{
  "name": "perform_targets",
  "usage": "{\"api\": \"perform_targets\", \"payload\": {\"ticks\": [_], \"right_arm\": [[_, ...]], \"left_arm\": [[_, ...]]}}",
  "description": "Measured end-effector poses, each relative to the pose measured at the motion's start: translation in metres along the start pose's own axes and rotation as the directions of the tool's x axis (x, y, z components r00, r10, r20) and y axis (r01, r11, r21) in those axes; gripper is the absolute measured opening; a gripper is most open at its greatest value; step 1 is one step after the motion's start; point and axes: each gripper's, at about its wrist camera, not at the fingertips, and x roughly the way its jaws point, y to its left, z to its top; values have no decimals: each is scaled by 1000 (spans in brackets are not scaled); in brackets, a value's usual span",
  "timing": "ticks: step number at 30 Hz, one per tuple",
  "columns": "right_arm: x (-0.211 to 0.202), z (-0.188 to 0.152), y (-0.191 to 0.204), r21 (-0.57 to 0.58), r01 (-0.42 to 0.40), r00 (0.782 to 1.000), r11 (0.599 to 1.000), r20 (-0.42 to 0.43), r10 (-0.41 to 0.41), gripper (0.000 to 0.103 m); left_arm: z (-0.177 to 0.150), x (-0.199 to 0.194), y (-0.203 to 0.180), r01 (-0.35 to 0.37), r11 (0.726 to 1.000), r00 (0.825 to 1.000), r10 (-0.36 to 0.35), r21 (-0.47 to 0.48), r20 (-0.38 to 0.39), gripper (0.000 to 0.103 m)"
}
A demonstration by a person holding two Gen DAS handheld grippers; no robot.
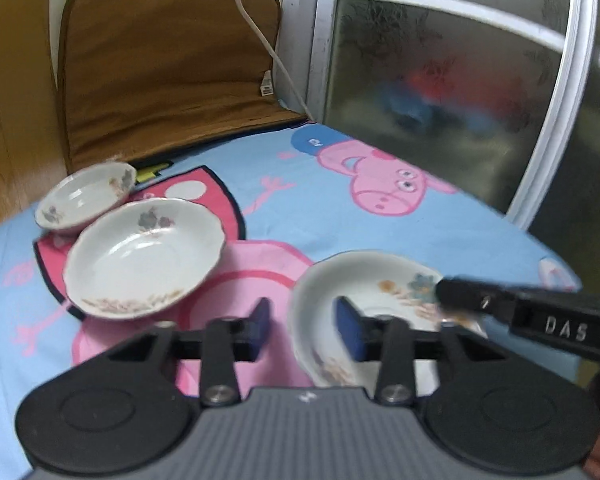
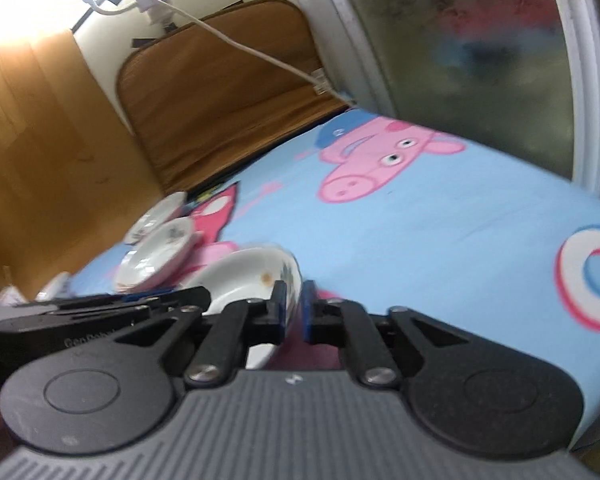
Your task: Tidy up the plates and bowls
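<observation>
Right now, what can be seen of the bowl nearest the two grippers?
The nearest bowl is shallow, white and glossy like porcelain, with a scalloped rim and faded flower prints inside. It sits tilted on the blue cartoon cloth. The right gripper straddles its far rim; the left gripper straddles the near rim without pressing.

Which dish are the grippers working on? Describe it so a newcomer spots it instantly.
Start at the blue cartoon-pig cloth. Three white floral dishes sit on it; take the nearest dish, apart from the two others. Only it has blue and orange flowers, and the right gripper straddles its rim.
</observation>
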Motion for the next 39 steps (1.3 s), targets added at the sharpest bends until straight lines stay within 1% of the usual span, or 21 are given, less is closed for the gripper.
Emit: {"api": "perform_targets", "payload": {"ticks": [1, 2, 4, 7, 10, 12, 14, 16, 18, 19, 20, 21, 22, 25, 27, 30, 34, 35, 37, 38, 39], "right_arm": [[1, -1, 2, -10, 20, 1000, 1000, 20, -20, 31], [-1, 0, 0, -9, 28, 999, 1000, 45, -28, 46], [-7, 5, -1, -2, 27, 994, 1000, 103, -26, 46], [-5, 18, 7, -6, -42, 992, 999, 116, 43, 46], [14, 29, 26, 19, -161, 987, 987, 30, 160, 46], [38, 39, 35, 96, -233, 969, 968, -62, 239, 46], [65, 52, 45, 156, -241, 955, 958, -138, 263, 46], [90, 64, 51, 202, -208, 949, 957, -196, 248, 45], [113, 70, 56, 225, -163, 944, 961, -247, 218, 38], [124, 72, 59, 225, -137, 941, 965, -274, 198, 37], [131, 70, 61, 235, -123, 935, 964, -299, 193, 31], [139, 67, 63, 251, -122, 924, 960, -325, 202, 14], [145, 67, 67, 250, -127, 914, 960, -346, 211, 8], [139, 60, 81, 222, -135, 915, 966, -345, 208, 8], [130, 54, 91, 217, -188, 897, 958, -361, 257, 8], [118, 36, 106, 205, -265, 857, 942, -398, 328, 8], [94, 10, 125, 184, -352, 798, 917, -453, 398, 8], [87, 3, 129, 181, -376, 781, 909, -465, 416, 8], [74, -8, 136, 169, -413, 757, 895, -482, 441, 8], [66, -14, 139, 159, -433, 746, 887, -490, 452, 8], [59, -19, 143, 144, -447, 739, 883, -496, 456, 8]], "left_arm": [[-2, -4, 2, -6, 1000, 1000, 6, 3, 5, 50], [-3, -9, 5, -3, 1000, 1000, 3, 0, 16, 50], [-6, -25, 18, -10, 1000, 999, 11, -22, 52, 51], [-17, -54, 46, -35, 996, 992, 45, -84, 119, 55], [-31, -71, 77, -112, 982, 984, 130, -150, 120, 55], [-41, -78, 99, -140, 967, 982, 163, -211, 93, 55], [-51, -84, 118, -146, 951, 982, 172, -272, 73, 55], [-60, -91, 132, -155, 935, 981, 185, -320, 64, 55], [-67, -99, 143, -164, 921, 978, 198, -354, 63, 55], [-70, -103, 148, -165, 915, 977, 202, -368, 63, 55], [-73, -107, 153, -164, 908, 977, 204, -386, 65, 55], [-74, -110, 157, -160, 901, 977, 203, -403, 67, 55], [-75, -113, 162, -152, 895, 977, 199, -420, 72, 55], [-76, -122, 168, -121, 885, 980, 178, -449, 87, 55], [-77, -125, 172, -97, 881, 983, 157, -463, 92, 59], [-79, -124, 175, -72, 872, 987, 132, -483, 91, 68], [-84, -127, 175, -82, 866, 988, 136, -493, 76, 69], [-85, -128, 175, -81, 866, 988, 134, -494, 72, 66], [-90, -131, 173, -82, 870, 991, 123, -485, 53, 51], [-93, -132, 172, -87, 873, 992, 119, -479, 37, 38], [-96, -133, 171, -100, 873, 992, 123, -477, 17, 34]]}}
